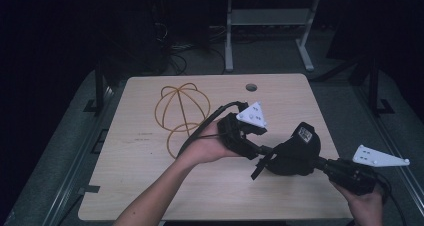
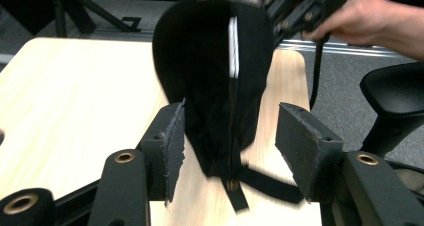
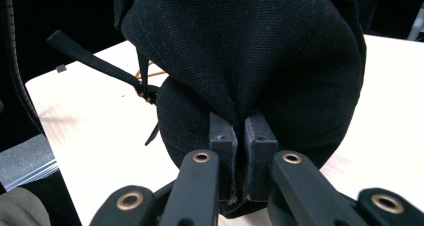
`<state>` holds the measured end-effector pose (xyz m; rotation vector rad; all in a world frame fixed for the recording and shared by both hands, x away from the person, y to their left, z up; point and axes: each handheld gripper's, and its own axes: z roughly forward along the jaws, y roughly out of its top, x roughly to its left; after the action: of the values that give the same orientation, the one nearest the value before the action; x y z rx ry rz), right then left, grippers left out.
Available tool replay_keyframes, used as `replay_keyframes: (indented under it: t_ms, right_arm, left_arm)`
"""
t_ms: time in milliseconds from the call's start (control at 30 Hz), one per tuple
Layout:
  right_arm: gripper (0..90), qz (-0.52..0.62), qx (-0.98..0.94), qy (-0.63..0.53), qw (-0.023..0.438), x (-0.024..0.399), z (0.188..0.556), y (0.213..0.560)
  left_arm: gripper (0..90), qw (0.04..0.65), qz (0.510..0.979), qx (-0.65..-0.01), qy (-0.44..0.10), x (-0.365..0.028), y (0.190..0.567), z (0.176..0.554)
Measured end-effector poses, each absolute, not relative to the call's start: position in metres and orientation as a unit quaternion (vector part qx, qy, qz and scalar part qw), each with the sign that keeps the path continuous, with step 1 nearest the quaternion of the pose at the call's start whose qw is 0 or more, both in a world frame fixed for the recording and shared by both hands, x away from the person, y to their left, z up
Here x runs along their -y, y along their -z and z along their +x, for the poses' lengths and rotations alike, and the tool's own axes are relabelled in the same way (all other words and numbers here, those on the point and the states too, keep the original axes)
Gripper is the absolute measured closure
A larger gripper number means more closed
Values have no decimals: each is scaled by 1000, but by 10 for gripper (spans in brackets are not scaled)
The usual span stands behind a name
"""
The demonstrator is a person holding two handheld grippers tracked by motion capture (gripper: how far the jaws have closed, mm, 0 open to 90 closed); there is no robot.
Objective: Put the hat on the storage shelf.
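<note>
Black cloth cap sits right of centre in the high view, above the wooden table, pinched in the clenched right gripper. Left gripper is released, jaws spread either side of the cap's strap. Yellow wire frame lies upper left, well apart.

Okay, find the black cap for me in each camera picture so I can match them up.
High view: the black cap sits right of centre, above the wooden table, between the two grippers.
Left gripper view: upper centre, between the open jaws, its strap trailing at the bottom.
Right gripper view: centre, its fabric pinched in the shut jaws.
Shared landmark: the cap's black strap, seen in all three.
</note>
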<state>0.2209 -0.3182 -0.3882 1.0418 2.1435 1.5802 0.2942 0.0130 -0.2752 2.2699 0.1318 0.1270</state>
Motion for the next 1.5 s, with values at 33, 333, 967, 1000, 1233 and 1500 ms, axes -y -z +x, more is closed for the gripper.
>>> replay_keyframes:
  t_ms: [33,333,967,1000,1233,1500]
  right_arm:
    - [850,360,-742,-547,142,320,221,386]
    - [850,353,-752,-535,152,329,228,366]
    - [849,344,-768,-520,146,328,249,341]
    - [849,343,-768,-521,145,327,249,339]
    - [848,332,-774,-519,146,319,259,322]
    - [848,322,-780,-516,146,310,269,307]
  left_arm:
    - [444,418,905,-54,-51,-17,276,294]
    - [428,414,905,-72,-61,-49,301,290]
    - [362,410,903,-116,-57,-98,359,279]
    - [363,411,902,-119,-56,-100,361,278]
    - [354,408,901,-131,-66,-114,374,277]
    - [340,400,903,-141,-68,-125,390,272]
